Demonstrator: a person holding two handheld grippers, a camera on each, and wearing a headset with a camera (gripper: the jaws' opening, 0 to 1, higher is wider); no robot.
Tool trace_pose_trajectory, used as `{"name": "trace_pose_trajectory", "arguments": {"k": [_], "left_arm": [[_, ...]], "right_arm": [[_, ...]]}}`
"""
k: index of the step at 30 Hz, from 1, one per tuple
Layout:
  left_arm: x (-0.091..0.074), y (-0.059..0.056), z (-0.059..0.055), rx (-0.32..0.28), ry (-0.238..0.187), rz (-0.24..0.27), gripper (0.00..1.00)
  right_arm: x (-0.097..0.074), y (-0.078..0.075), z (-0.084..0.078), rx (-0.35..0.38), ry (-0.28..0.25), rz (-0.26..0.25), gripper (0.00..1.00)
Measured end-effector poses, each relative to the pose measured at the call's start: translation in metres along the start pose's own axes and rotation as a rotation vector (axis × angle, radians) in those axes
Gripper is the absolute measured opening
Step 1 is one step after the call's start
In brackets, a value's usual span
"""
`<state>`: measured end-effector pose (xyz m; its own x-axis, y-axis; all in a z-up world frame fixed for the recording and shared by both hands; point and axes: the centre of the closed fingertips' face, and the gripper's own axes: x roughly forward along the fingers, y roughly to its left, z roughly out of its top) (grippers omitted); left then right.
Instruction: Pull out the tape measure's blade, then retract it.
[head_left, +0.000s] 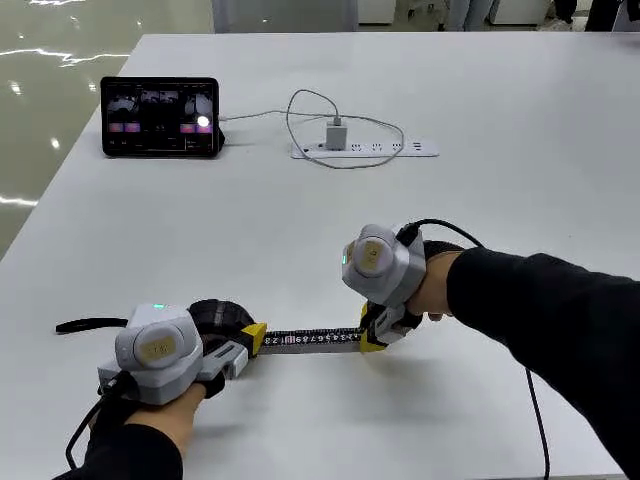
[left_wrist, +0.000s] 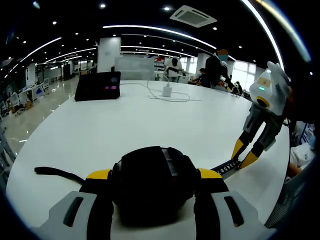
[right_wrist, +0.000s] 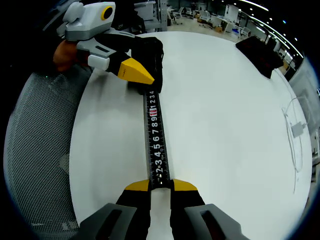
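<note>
1. Gripping the tape measure case from both sides, the left tool sits at the near left of the surface. Its yellow-tipped jaws are closed against the black housing. A black wrist strap trails off to the left of the case.
2. Just right of the case, the blade lies flat on the surface, numbers up, with only a short length drawn out. Its long axis runs left to right, from the case mouth straight to the right tool.
3. At the blade's right end, the right tool has its jaws nipped narrow on the blade tip and points back along the blade toward the case.
4. The coming move likely turns on that line. Pulling out more means the right tool travels right, away from the case. Retracting means it travels left along the same axis while the left tool pins the case. Drifting off the axis could twist the blade.
5. Far across the surface, well apart from the work, stand a tablet and a power strip with a looped cable.
</note>
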<state>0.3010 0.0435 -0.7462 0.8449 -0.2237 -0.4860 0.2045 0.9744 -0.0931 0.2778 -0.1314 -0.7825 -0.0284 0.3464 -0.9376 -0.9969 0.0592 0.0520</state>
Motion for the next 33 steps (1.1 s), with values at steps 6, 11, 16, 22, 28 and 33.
{"name": "trace_pose_trajectory", "arguments": {"k": [6,11,16,22,28,33], "left_arm": [[0.000,0.000,0.000,0.001,0.000,-0.001,0.61],[0.000,0.000,0.000,0.002,0.000,-0.001,0.61],[0.000,0.000,0.000,0.000,0.000,-0.002,0.61],[0.000,0.000,0.000,-0.002,0.001,-0.002,0.61],[0.000,0.000,0.000,-0.002,0.002,-0.002,0.61],[0.000,0.001,0.000,-0.003,0.002,-0.002,0.61]], "right_arm": [[0.001,0.000,0.002,-0.005,0.001,0.002,0.11],[0.002,0.001,0.003,-0.043,0.009,-0.003,0.11],[0.003,0.000,0.005,-0.032,0.008,-0.008,0.11],[0.003,0.000,0.007,-0.033,0.012,-0.005,0.11],[0.004,0.000,0.009,-0.020,-0.003,-0.003,0.10],[0.005,0.000,0.010,-0.015,-0.002,-0.007,0.10]]}}
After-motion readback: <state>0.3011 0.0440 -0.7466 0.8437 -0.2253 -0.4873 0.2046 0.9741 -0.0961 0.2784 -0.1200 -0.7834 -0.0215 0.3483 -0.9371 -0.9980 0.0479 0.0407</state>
